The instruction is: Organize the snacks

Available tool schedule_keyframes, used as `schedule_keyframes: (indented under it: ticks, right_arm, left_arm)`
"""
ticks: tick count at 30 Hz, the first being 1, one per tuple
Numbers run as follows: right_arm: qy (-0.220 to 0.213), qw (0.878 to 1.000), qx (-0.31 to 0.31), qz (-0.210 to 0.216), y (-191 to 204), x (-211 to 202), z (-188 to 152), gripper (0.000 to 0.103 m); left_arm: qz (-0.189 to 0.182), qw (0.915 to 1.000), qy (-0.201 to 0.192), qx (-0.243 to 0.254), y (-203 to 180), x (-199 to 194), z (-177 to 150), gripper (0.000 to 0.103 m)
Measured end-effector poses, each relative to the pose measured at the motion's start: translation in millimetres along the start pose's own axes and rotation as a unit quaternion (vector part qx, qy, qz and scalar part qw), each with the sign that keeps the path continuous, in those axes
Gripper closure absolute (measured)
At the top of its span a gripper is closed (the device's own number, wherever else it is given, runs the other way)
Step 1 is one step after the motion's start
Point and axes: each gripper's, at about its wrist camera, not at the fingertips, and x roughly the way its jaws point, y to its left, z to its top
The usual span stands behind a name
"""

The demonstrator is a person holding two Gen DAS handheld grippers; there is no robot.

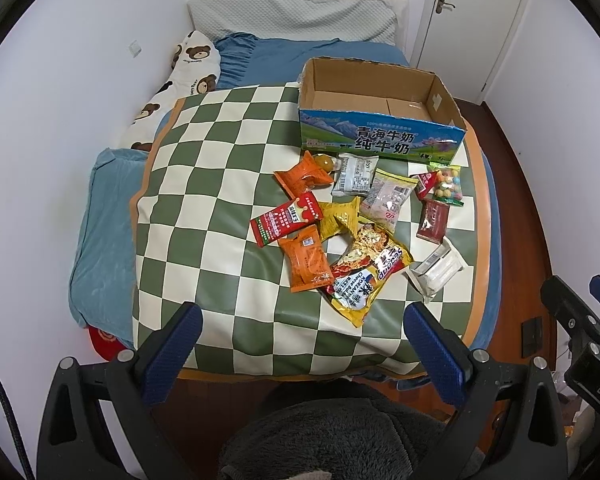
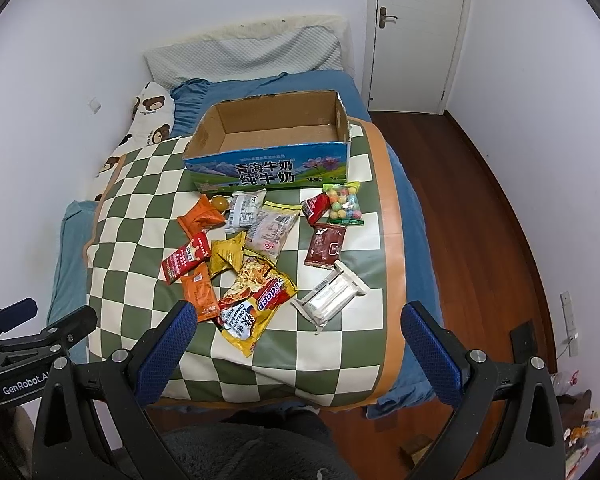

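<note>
Snacks lay in a loose pile on a green-and-cream checkered mat [image 1: 204, 184] spread over a bed, just in front of an open cardboard milk box [image 1: 380, 108] whose inside held nothing.

Left wrist view: left gripper [image 1: 302, 334] hovered over the near edge of the mat, fingers [image 1: 176, 344] spread wide, nothing between them. Nearest item was a yellow noodle packet [image 1: 370, 272], overlapping an orange packet [image 1: 306, 260] on its left. A red packet [image 1: 286, 218] and a small yellow packet [image 1: 340, 216] sat just behind these. A white wrapped bar [image 1: 436, 272] lay apart to the right. A dark red sachet [image 1: 434, 220] and a bag of coloured candy balls [image 1: 448, 184] lay near the box's right front corner. The right gripper [image 1: 572, 300] showed at the right edge, away from the snacks; jaws apart.

Right wrist view: right gripper [image 2: 300, 334], fingers [image 2: 432, 352] wide apart and empty, above the mat's [image 2: 140, 200] near edge. The noodle packet [image 2: 256, 304] was close to the left fingertip, not touching as far as could be judged. The white bar [image 2: 332, 294] lay between the two fingers' lines of sight, further out. The box [image 2: 272, 136] stood upright at the far side of the pile, printed face toward the camera. The left gripper [image 2: 56, 316] was visible at the left edge
</note>
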Motion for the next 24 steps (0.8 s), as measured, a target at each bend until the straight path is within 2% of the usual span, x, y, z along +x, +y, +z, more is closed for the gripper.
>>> schedule_keyframes:
  ticks: [8,13,24]
  right_arm:
    - [0.004,1.0,-0.002,0.006,1.3,-0.1,-3.0,0.0]
    - [0.005,1.0,-0.003,0.009,0.5,0.6,-4.7,0.0]
    - [0.004,1.0,-0.002,0.009,1.4,-0.5,-5.8,0.0]
  left_arm:
    - [0.0,1.0,0.001,-0.001,3.5,-3.1,3.3,0.0]
    - [0.001,1.0,-0.002,0.001,19.5,-18.1,-6.7,0.0]
    - [0.001,1.0,-0.003,0.001,17.9,-16.4,-7.3,0.0]
